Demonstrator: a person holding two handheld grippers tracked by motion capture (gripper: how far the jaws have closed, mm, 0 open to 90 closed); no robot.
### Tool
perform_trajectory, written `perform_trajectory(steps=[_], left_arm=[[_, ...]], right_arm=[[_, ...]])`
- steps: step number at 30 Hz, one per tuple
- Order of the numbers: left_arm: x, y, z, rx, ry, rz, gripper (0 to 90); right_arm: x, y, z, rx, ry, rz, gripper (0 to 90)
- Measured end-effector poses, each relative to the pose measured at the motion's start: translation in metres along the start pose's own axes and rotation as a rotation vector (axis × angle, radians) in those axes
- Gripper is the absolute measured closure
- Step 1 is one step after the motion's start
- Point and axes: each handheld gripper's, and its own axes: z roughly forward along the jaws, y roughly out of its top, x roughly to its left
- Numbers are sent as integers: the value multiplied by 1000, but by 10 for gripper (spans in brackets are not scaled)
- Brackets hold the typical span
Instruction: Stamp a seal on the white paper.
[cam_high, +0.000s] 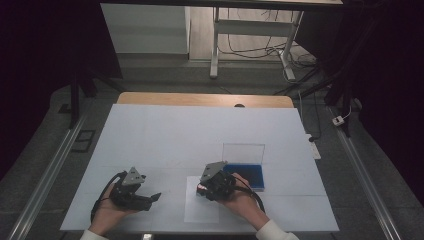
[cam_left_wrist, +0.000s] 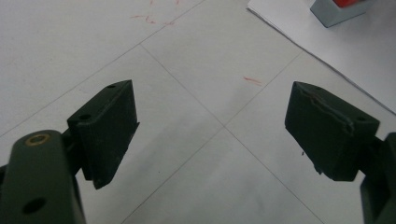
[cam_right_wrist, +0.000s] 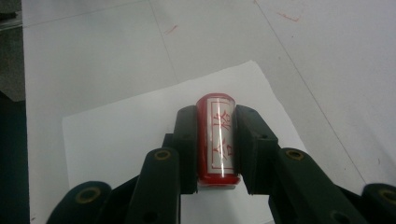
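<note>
Right tool (cam_right_wrist: 218, 179) clamped on red stamp (cam_right_wrist: 217, 140) over paper sheet (cam_right_wrist: 121, 135), left tool (cam_left_wrist: 210, 135) wide open, empty

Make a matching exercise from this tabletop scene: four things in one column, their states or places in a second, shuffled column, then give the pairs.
Things:
1. left gripper
2. right gripper
3. red cylindrical stamp with a white label
4. shallow blue box with a raised clear lid

States or places:
A. stands on the table just beyond the right hand
B. jaws wide apart over the bare white table, nothing between them
C. clamped between two black jaws above a white paper sheet
D. jaws shut on a small object

Pairs: 1-B, 2-D, 3-C, 4-A
</note>
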Motion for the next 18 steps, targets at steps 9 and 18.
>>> perform_trajectory(steps=[9, 18], left_arm=[[0, 0, 0, 3, 1, -3, 172], [0, 0, 1, 9, -3, 0, 172]], right_arm=[[-1, -2, 0, -9, 5, 1, 710], [-1, -2, 0, -14, 6, 4, 708]])
